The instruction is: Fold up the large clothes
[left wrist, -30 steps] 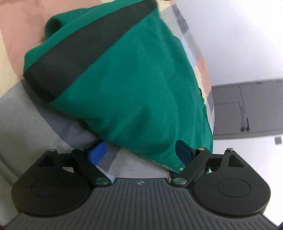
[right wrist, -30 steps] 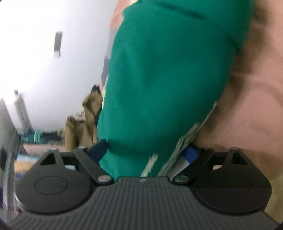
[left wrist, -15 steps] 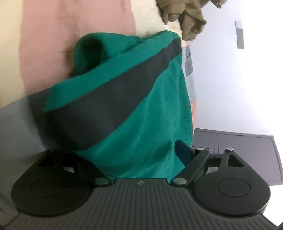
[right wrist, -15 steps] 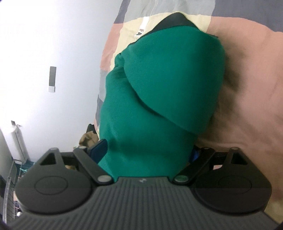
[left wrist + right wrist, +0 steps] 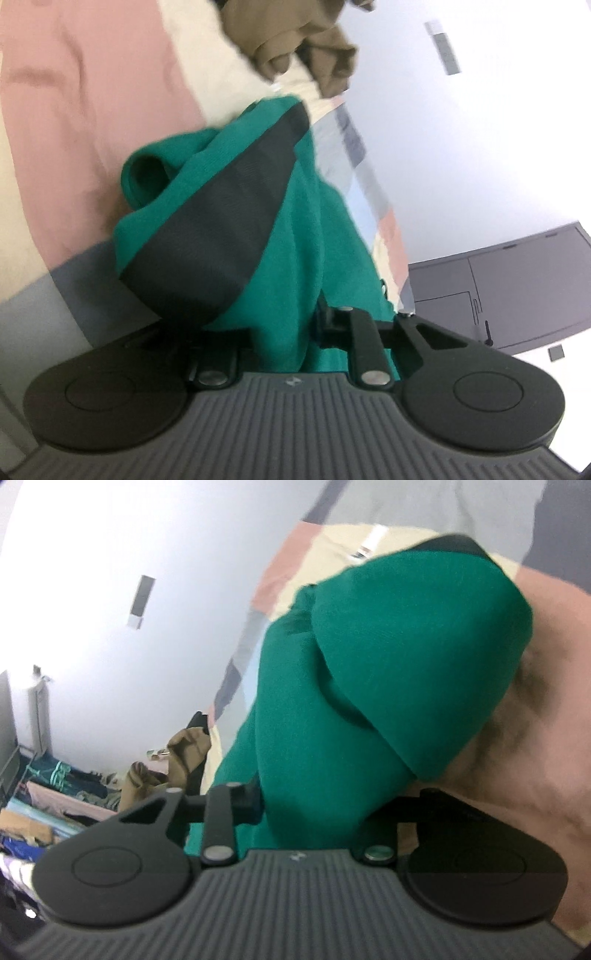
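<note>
Fabric of a green garment (image 5: 295,258) with a broad black band (image 5: 221,240) lay bunched on a bed covered by a patchwork bedspread (image 5: 74,110) of pink, cream and grey panels. Left gripper (image 5: 284,332) had its fingers closing, with a pinched fold of the green cloth between them and the pads apparently pressing on it. Right gripper (image 5: 317,805) likewise had its fingers closing around a thicker roll of the same garment (image 5: 388,683), the cloth filling the gap between them. Both grips sat at the near edge of the garment, one at each side. Judged from these views, one fold was already in place: in the right wrist view an upper layer of the cloth lay doubled over a lower one. The garment was still loose and rounded, not flat, so at least one further fold and a smoothing pass appeared to remain. A crumpled brown garment (image 5: 295,40) lay apart at the far edge of the bed and appeared unfolded. Blur prevented confirmation of pad contact.
</note>
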A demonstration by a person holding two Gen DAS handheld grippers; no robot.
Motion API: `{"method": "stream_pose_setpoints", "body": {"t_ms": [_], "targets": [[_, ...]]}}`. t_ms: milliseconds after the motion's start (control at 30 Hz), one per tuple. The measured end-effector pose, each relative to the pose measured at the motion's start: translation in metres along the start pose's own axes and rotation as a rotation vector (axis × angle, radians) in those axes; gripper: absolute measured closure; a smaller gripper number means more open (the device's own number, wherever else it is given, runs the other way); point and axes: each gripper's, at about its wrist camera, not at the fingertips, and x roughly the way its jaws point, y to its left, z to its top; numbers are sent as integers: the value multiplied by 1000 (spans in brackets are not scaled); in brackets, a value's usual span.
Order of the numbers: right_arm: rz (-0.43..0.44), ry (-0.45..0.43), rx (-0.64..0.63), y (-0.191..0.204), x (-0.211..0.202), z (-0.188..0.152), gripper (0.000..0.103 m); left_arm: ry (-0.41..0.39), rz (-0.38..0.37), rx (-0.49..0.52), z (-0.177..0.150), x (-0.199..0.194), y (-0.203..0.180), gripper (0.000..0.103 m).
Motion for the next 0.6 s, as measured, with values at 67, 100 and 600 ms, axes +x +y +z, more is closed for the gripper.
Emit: {"method": "stream_pose_setpoints", "body": {"t_ms": [67,100,600], "targets": [[8,-3,-41,8,-10,-3,68,-14,-12,17,1,-11,-5,82],[11,-3,-62,11,-16,-3,68,-17,-17,27,0,-19,-8,82],[-49,43,-223,44,-103,-41,68,14,-1,104,-21,-98,-16,82]]}}
